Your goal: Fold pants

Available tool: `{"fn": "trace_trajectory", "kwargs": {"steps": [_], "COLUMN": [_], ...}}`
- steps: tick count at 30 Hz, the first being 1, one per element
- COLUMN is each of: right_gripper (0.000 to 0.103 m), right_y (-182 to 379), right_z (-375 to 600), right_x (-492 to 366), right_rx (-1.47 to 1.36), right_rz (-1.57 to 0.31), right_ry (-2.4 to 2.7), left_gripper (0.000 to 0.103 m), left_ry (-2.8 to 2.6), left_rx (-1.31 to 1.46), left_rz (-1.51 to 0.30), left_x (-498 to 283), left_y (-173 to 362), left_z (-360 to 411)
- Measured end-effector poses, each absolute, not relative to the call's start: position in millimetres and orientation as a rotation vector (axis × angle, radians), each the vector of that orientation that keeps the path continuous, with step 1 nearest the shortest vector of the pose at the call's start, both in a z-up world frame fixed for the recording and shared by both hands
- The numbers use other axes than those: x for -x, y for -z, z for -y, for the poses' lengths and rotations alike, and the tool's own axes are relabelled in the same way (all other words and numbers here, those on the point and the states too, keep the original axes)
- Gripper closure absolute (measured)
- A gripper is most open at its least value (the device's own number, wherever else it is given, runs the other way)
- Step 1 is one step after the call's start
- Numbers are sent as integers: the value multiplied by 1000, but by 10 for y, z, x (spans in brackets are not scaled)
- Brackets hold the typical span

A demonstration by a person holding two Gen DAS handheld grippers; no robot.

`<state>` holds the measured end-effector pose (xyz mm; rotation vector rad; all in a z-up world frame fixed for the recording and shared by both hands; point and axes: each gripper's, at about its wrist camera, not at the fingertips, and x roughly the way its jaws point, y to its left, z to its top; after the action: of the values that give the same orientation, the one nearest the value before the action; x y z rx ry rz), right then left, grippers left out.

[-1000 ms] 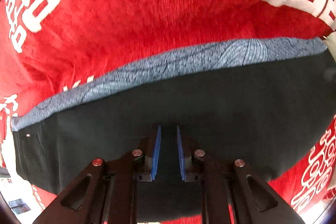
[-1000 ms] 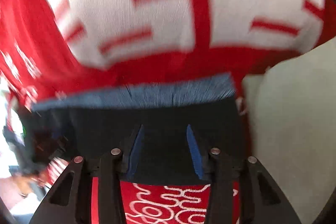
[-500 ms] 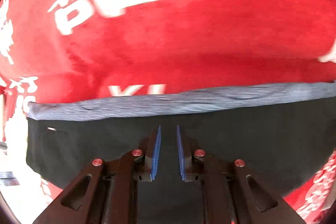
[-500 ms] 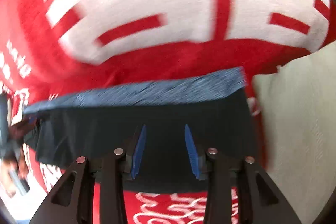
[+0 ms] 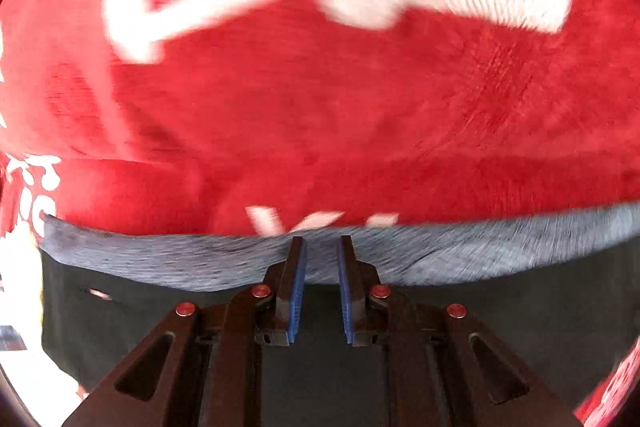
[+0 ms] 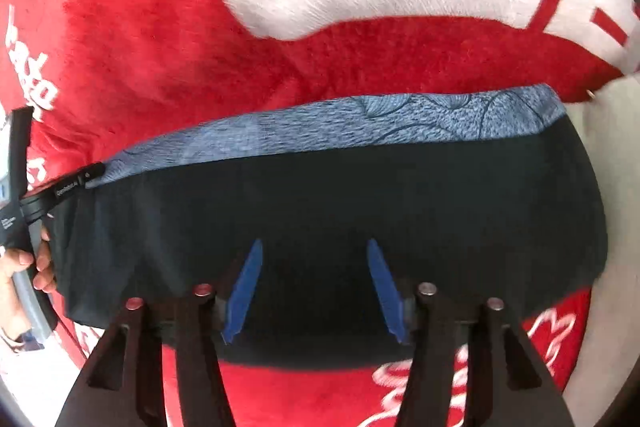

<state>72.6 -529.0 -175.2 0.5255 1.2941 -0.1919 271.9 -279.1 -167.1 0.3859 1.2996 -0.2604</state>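
Black pants (image 6: 320, 195) with blue-grey band (image 6: 360, 119) seen spread flat on red blanket (image 6: 140, 27). Left gripper (image 5: 321, 247) held narrowly parted over band; right gripper (image 6: 314, 247) wide apart above pants.

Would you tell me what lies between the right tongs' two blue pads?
Only the black fabric of the pants shows between the open right tongs, in the right wrist view.

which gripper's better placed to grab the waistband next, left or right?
Probably left. The left gripper has its narrow-gapped fingertips at the grey-blue knit waistband of the black pants. The right gripper, wide open, hovers over the black fabric, short of it.
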Motion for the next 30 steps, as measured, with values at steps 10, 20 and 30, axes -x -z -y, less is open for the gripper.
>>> {"fn": "trace_trajectory", "kwargs": {"steps": [10, 20, 30], "right_gripper": [44, 46, 97], "right_y": [1950, 2217, 2142], "right_z": [3386, 2867, 2752], "right_x": [-539, -1058, -932], "right_rx": [-907, -966, -898], "right_rz": [-1264, -1243, -1253], "right_ry": [-257, -296, -249], "left_gripper": [86, 86, 86], "left_ry": [156, 190, 273], "left_rx": [-471, -414, -415], "left_rz": [-1322, -1292, -1264], "left_x": [-2446, -2277, -2313], "left_y": [1671, 1820, 1851], "left_z": [1171, 1045, 903]}}
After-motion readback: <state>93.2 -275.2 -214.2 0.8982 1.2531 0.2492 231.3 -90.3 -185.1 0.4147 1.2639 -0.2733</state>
